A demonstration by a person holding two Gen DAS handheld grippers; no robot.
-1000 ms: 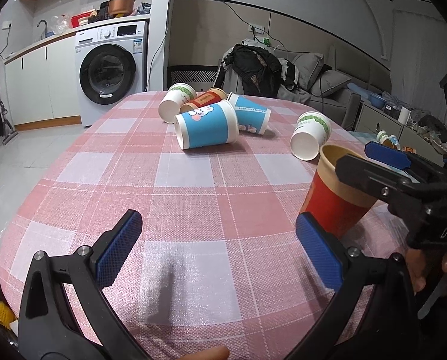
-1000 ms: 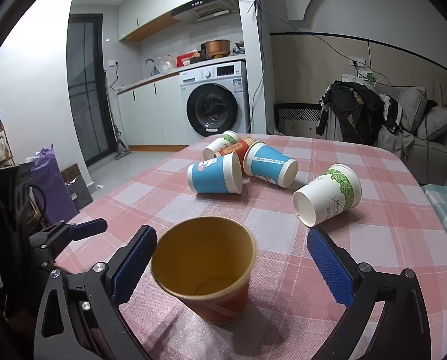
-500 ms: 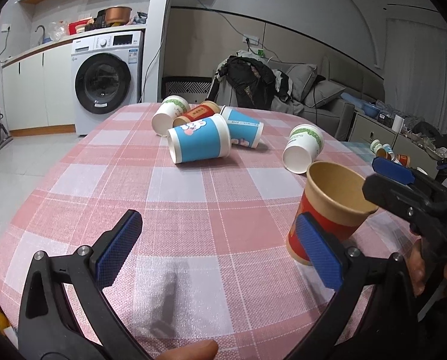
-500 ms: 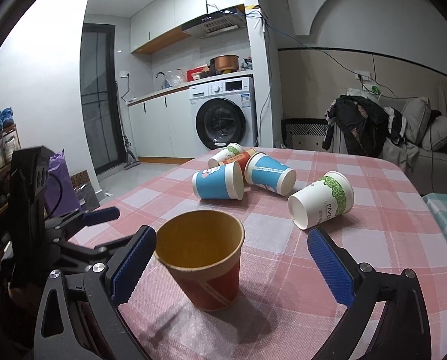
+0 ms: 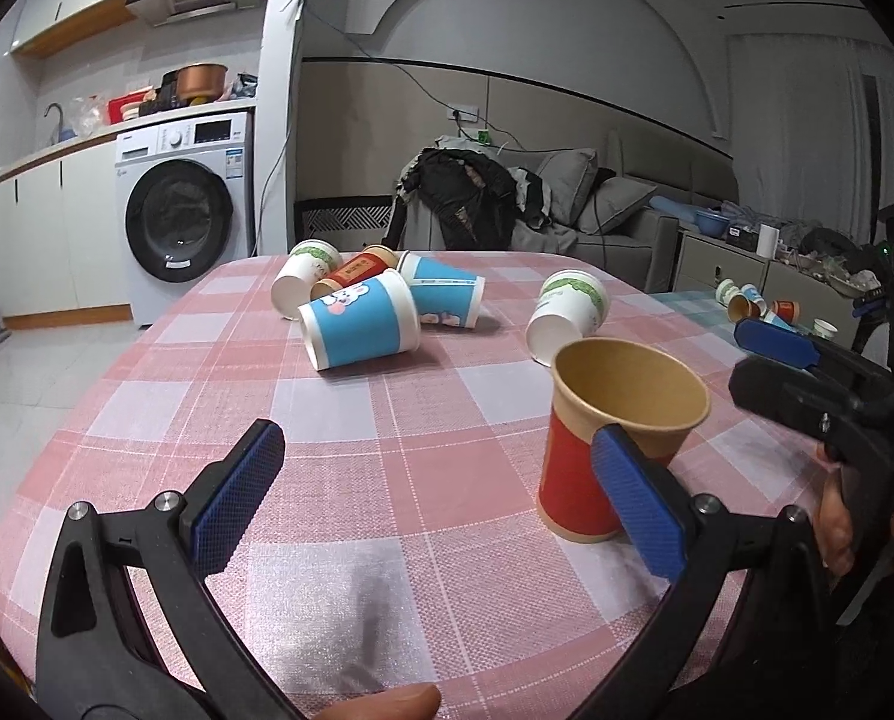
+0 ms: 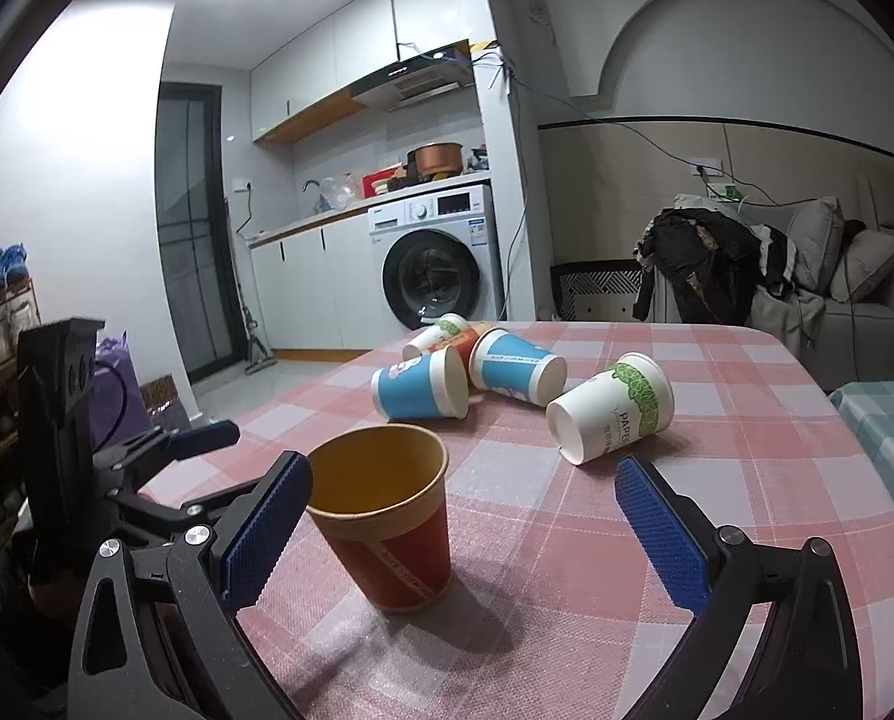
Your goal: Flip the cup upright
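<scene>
On the pink checked tabletop (image 6: 717,438), going from left to right in the right wrist view, the left tongs (image 6: 165,450) sat off the near-left edge with nothing between them, then came the red cup (image 6: 387,516), standing upright on its base with its mouth open to the ceiling, and then the right tongs (image 6: 465,534), spread wide and holding nothing. The cup stood just inside the right tongs' left pad, close enough that I could not tell whether pad and cup wall touched. Farther back lay a cluster of cups on their sides: a blue cup (image 6: 420,384) in front, a second blue cup (image 6: 516,367) beside it, and a white cup with a green band (image 6: 612,408) lying to the right, apart from the rest.

The main risk, as I judged it, was the near pad catching the light paper wall on any sideways move (an empty cup tips easily) and knocking it over again.

Seen from the left wrist view, the left tongs (image 5: 441,492) were also wide, held low and level over the near tabletop, with the red cup (image 5: 615,438) behind their right pad and the right tongs (image 5: 807,372) reaching in from the right edge.
</scene>
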